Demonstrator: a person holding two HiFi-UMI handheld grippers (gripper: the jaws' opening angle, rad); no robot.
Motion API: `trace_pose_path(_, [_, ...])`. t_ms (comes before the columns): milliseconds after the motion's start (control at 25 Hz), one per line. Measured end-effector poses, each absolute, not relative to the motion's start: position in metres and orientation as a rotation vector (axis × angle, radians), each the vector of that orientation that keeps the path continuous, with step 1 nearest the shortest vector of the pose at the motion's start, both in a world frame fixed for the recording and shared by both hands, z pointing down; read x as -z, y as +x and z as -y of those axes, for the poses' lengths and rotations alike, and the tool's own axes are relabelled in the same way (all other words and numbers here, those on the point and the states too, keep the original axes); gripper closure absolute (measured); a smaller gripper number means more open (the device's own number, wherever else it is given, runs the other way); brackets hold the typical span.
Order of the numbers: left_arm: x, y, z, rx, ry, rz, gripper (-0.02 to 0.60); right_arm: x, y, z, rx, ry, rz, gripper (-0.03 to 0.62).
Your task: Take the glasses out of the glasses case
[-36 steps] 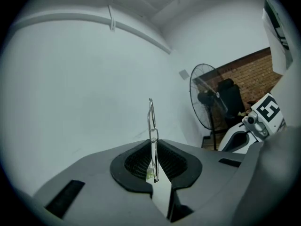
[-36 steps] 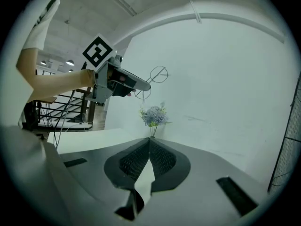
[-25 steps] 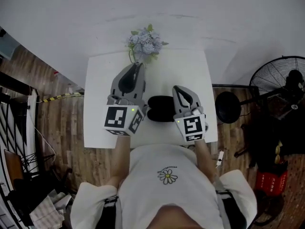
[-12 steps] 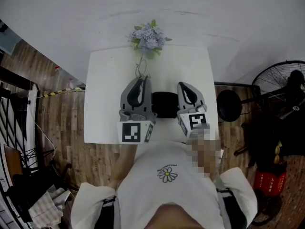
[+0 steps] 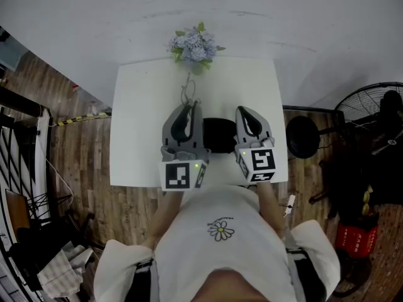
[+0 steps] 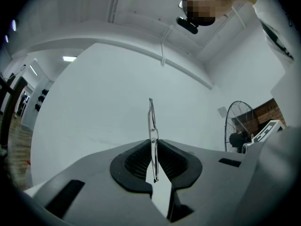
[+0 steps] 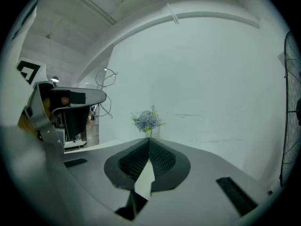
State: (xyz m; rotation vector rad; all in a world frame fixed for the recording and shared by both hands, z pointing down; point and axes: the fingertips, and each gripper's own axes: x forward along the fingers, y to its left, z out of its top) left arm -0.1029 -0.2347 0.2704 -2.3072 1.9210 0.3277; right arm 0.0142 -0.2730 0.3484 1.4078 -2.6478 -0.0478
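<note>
A black glasses case (image 5: 219, 135) lies on the white table (image 5: 138, 131) between my two grippers. My left gripper (image 5: 189, 104) is just left of the case, shut on thin wire-framed glasses (image 5: 187, 93) that stick out past its tips toward the flowers. In the left gripper view the glasses (image 6: 152, 126) stand edge-on, pinched between the black pads (image 6: 134, 161). My right gripper (image 5: 242, 111) sits at the case's right side, shut with nothing in it; its pads (image 7: 162, 157) meet at the tips. I cannot tell whether the case lid is up or down.
A bunch of pale blue flowers (image 5: 194, 44) stands at the table's far edge, also ahead of the right gripper as flowers (image 7: 147, 120). A floor fan (image 5: 371, 106) and a black round stool (image 5: 302, 140) stand right of the table. The wall is close behind.
My left gripper has drawn back from the flowers toward the person and shifted right, beside the case, with the glasses still in it. The right gripper has barely moved.
</note>
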Motion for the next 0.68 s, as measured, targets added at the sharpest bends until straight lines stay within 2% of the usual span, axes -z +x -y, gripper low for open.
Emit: trace_pose_path(680, [-0.2711,-0.1034,0.2371,-0.295,-2.278,-1.93,0.529,-0.343,0.0191,0.274,0.079,1.406,2.659,0.585])
